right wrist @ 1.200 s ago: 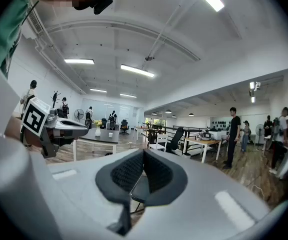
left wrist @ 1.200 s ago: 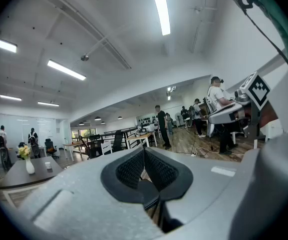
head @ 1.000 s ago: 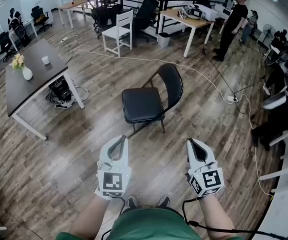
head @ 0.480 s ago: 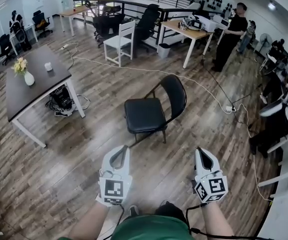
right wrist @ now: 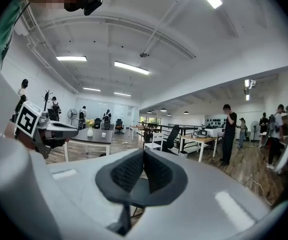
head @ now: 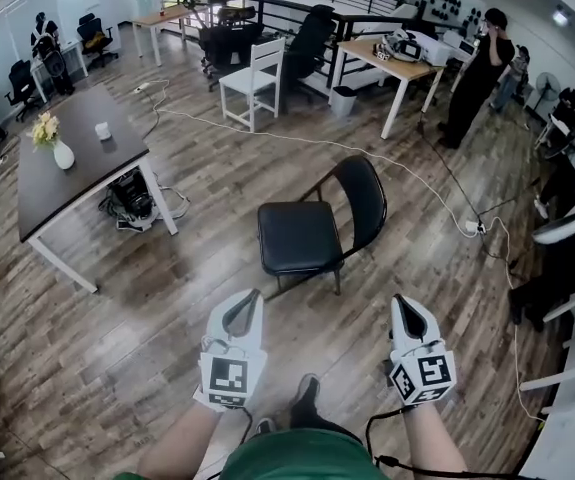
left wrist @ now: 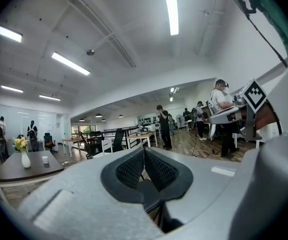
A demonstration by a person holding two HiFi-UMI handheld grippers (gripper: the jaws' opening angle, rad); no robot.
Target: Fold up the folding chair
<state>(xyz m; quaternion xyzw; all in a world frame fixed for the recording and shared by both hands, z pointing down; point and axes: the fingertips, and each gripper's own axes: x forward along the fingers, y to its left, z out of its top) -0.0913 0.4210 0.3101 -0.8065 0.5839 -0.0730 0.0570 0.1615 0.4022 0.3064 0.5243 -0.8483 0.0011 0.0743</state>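
Left gripper (head: 251, 296) and right gripper (head: 400, 301): both held low in the head view, pointing toward the folding chair (head: 302, 236). Each gripper's jaws are pressed together, ribbed pads touching, with nothing between them. This is as they stood a second ago.

Folding chair: unfolded and upright on the wood floor (head: 197, 298), black seat facing the grippers, backrest at its far right side. It is near both grippers but touched by neither.

Change from the earlier frames: the chair sits lower in the head view and nearer the gripper tips. One shoe (head: 305, 398) now reaches forward between the forearms, where two shoes stood side by side a second ago.

Surroundings: a dark table (head: 67, 178) stands well to the left, bearing a vase of flowers (head: 57, 150) and a white cup (head: 103, 130). A white wooden chair (head: 257, 76) and a light desk (head: 399, 63) stand beyond. A white cable (head: 297, 140) crosses the floor behind the chair. A person in black (head: 475, 78) stands at the far right. Bare floorboards alone lie between the grippers and the seat's front edge.
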